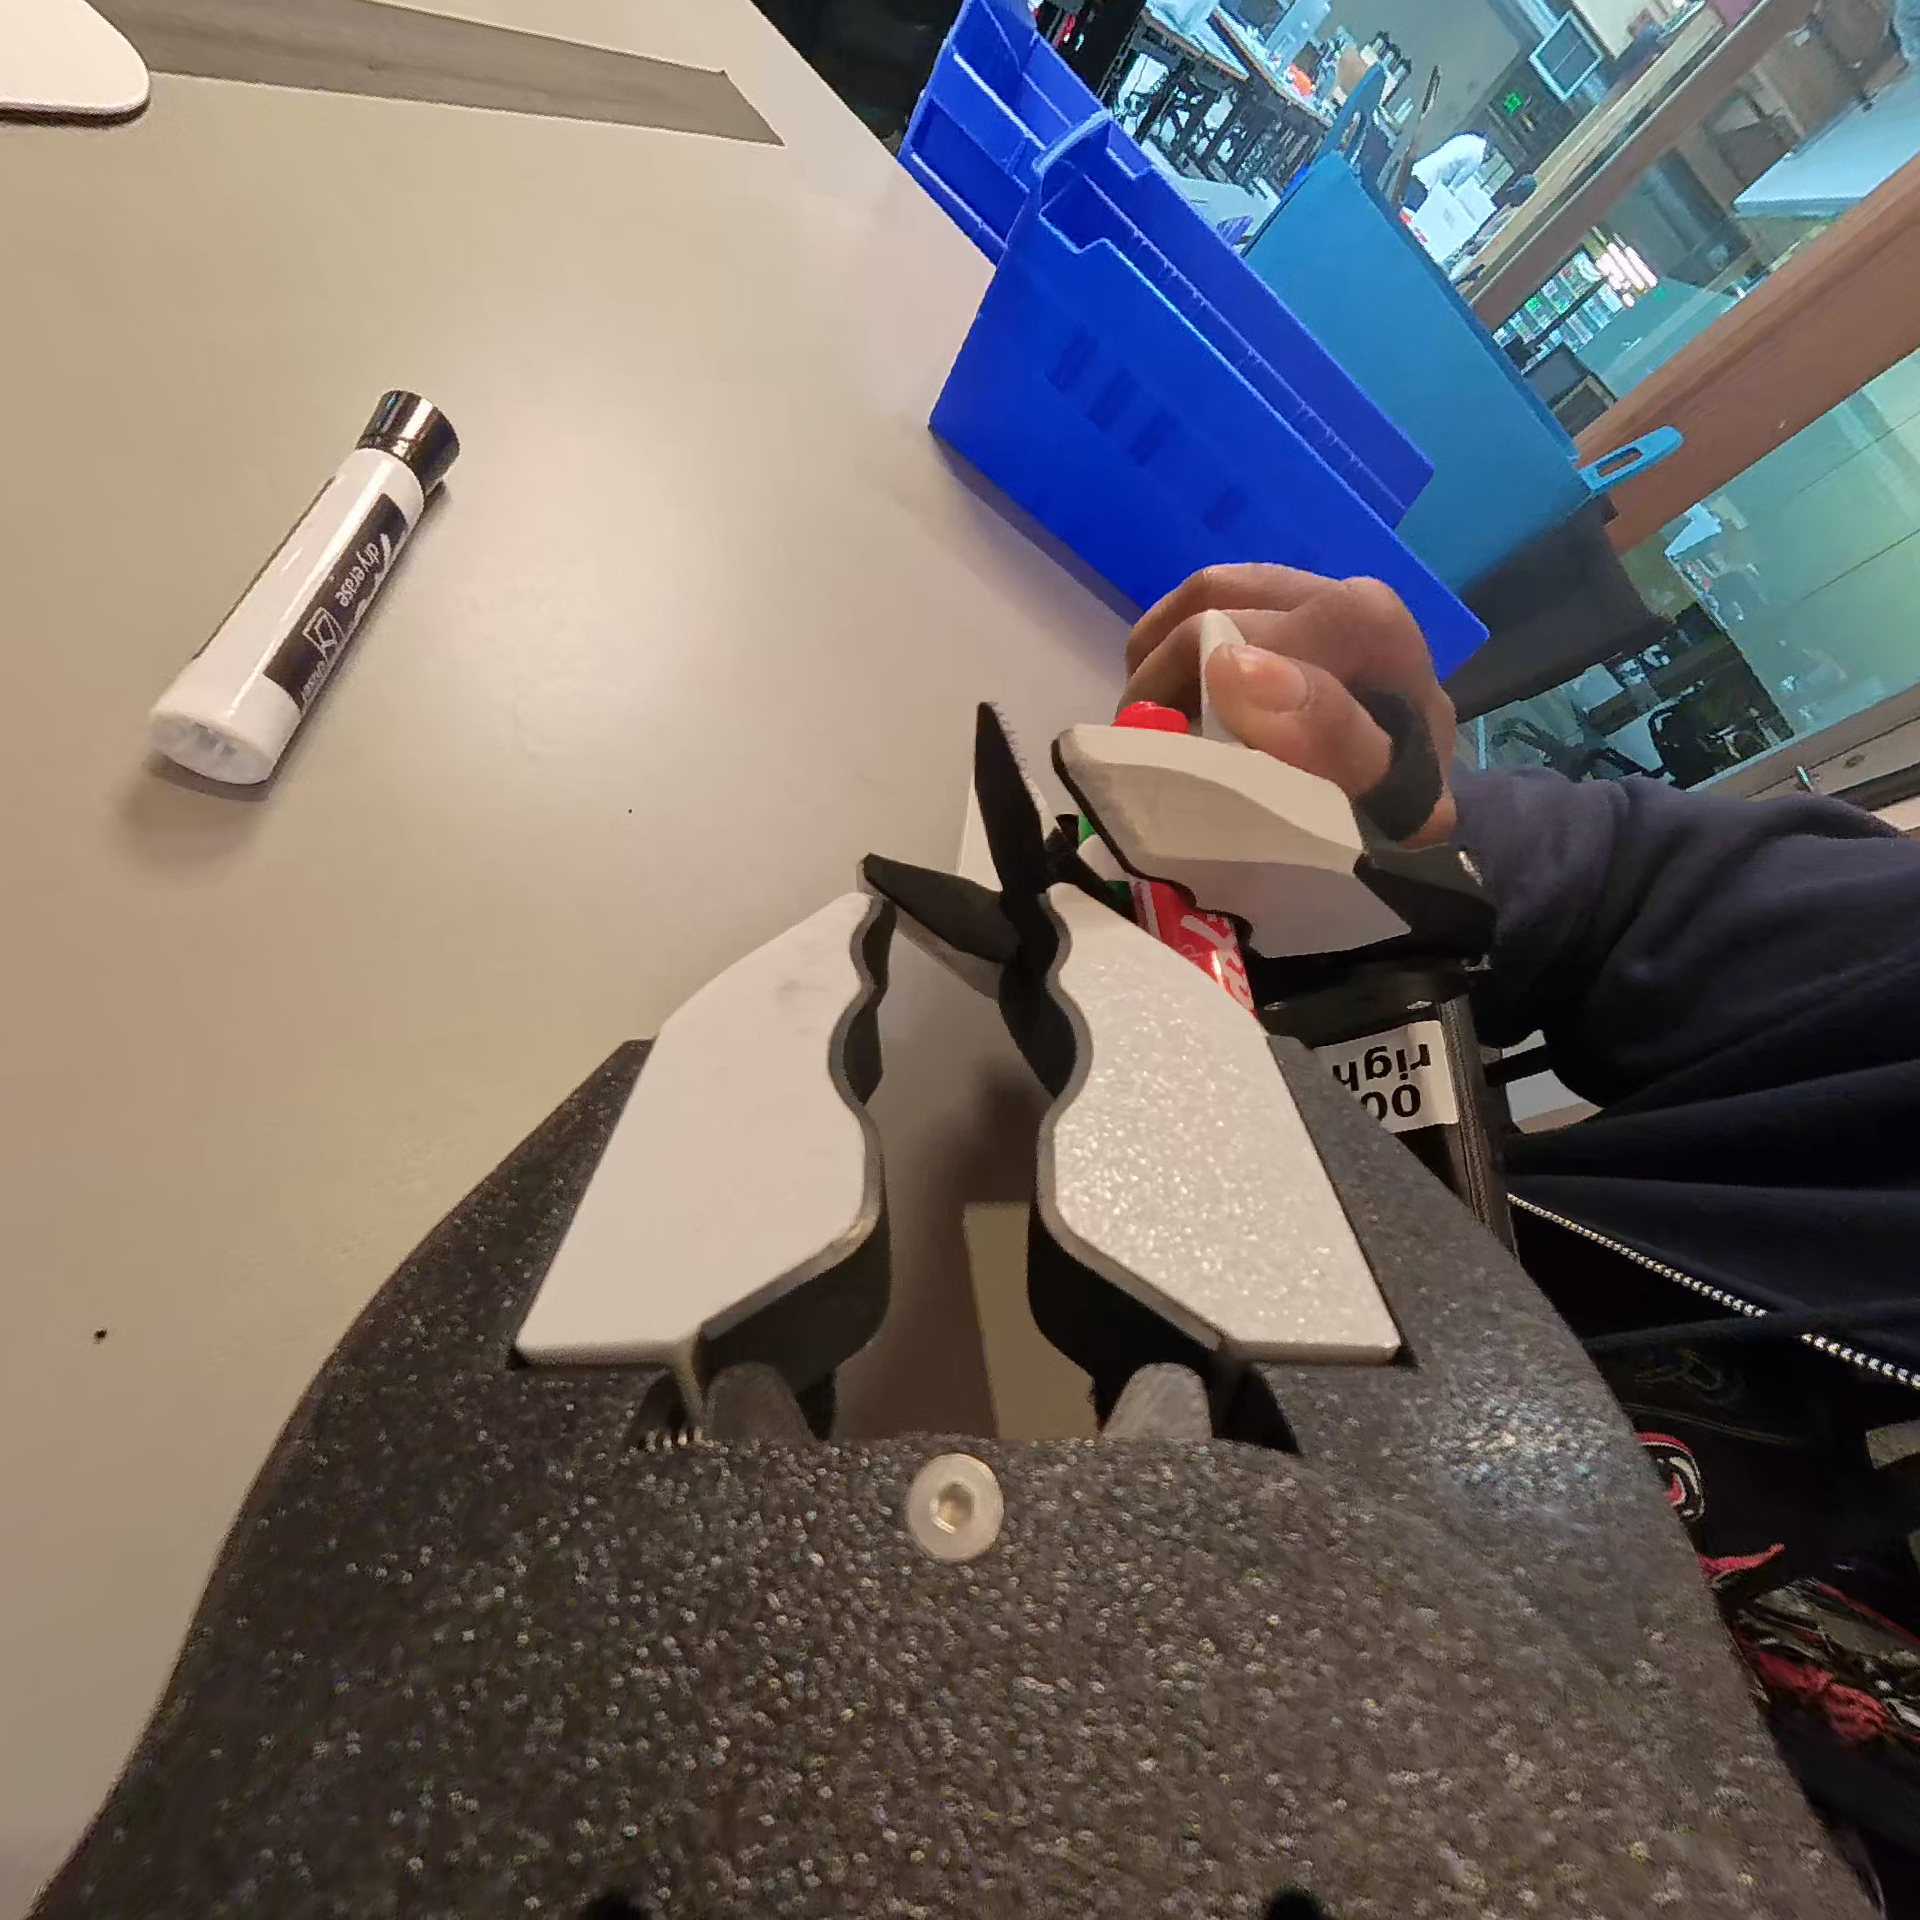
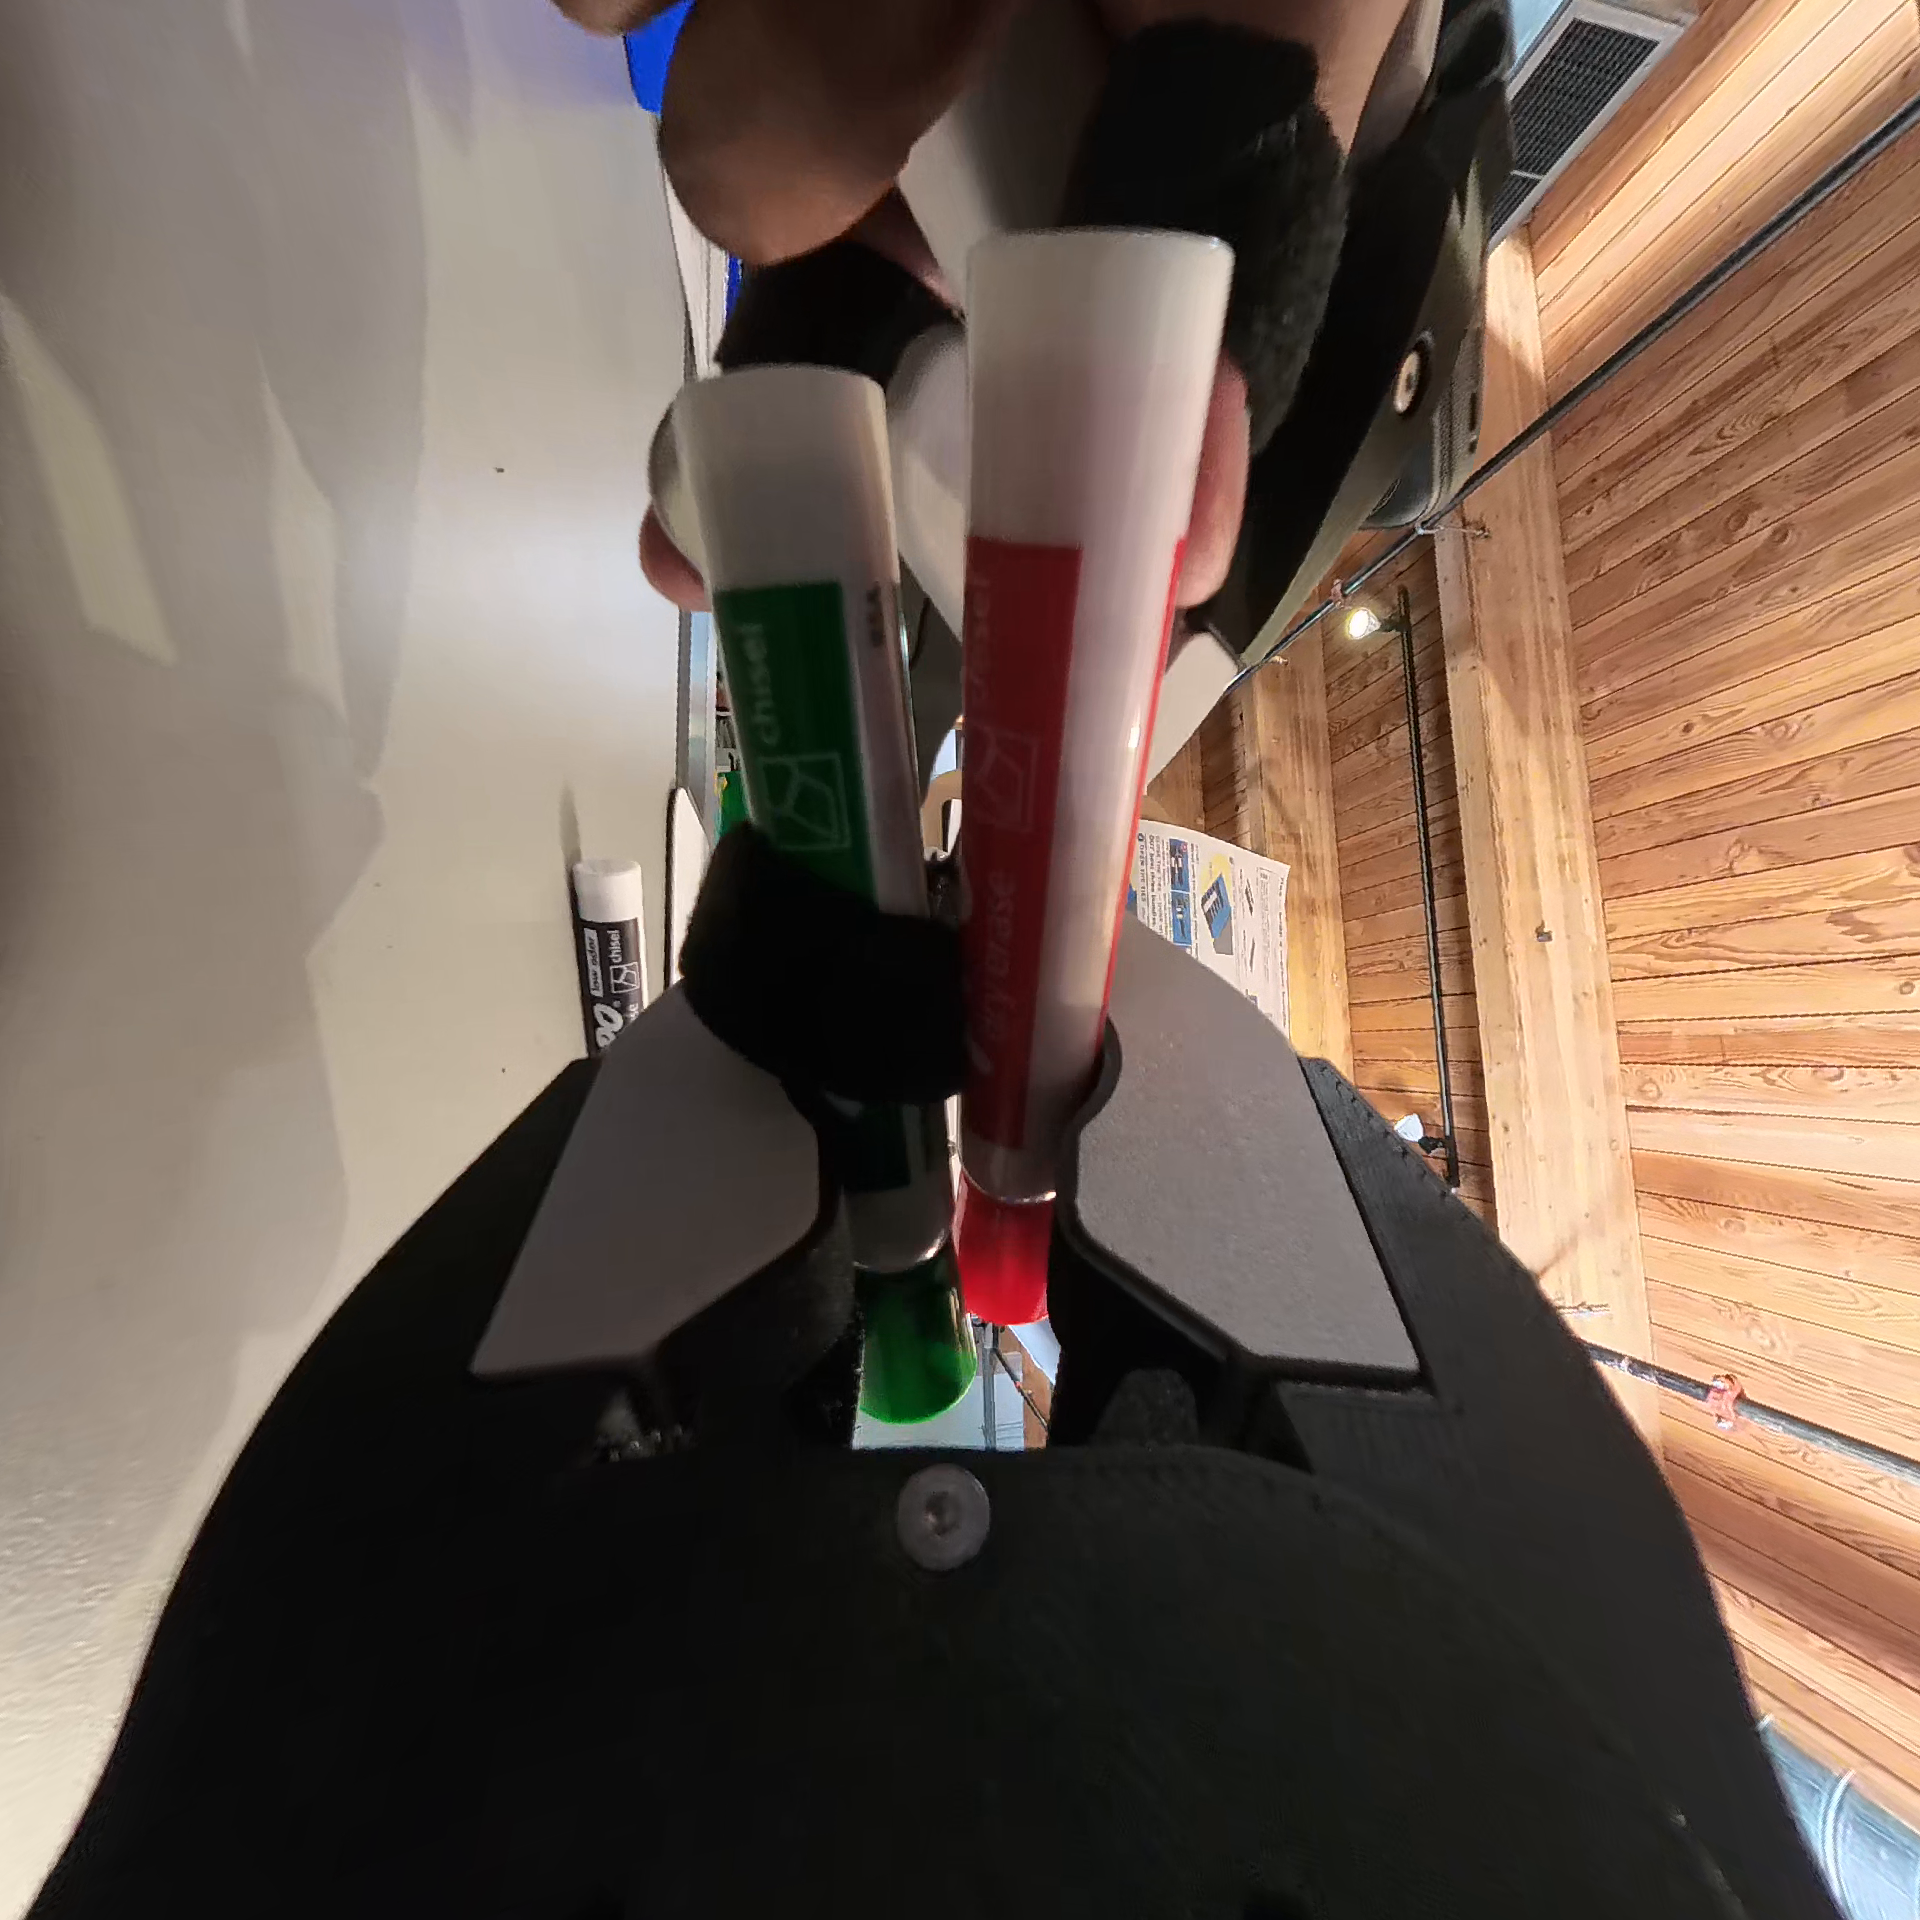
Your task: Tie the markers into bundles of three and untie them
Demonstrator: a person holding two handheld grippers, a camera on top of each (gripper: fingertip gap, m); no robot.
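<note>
Right wrist view: green marker (image 2: 805, 717) and red marker (image 2: 1049, 831) clamped between right gripper (image 2: 940, 1049) fingers, black strap (image 2: 821, 977) half-wrapped. Left gripper (image 1: 966, 935) fingers pinch strap end. Black marker (image 1: 301, 592) lies apart on counter (image 1: 623, 416); bundle unfinished.

We are looking at a pale grey table (image 1: 582, 436). A black marker (image 1: 301, 592) is lying on it at the left, well apart from everything else, its cap pointing to the far side. Blue bins (image 1: 1174, 416) are sitting at the table's far right edge. A white pad (image 1: 62, 73) is resting at the far left corner.
</note>
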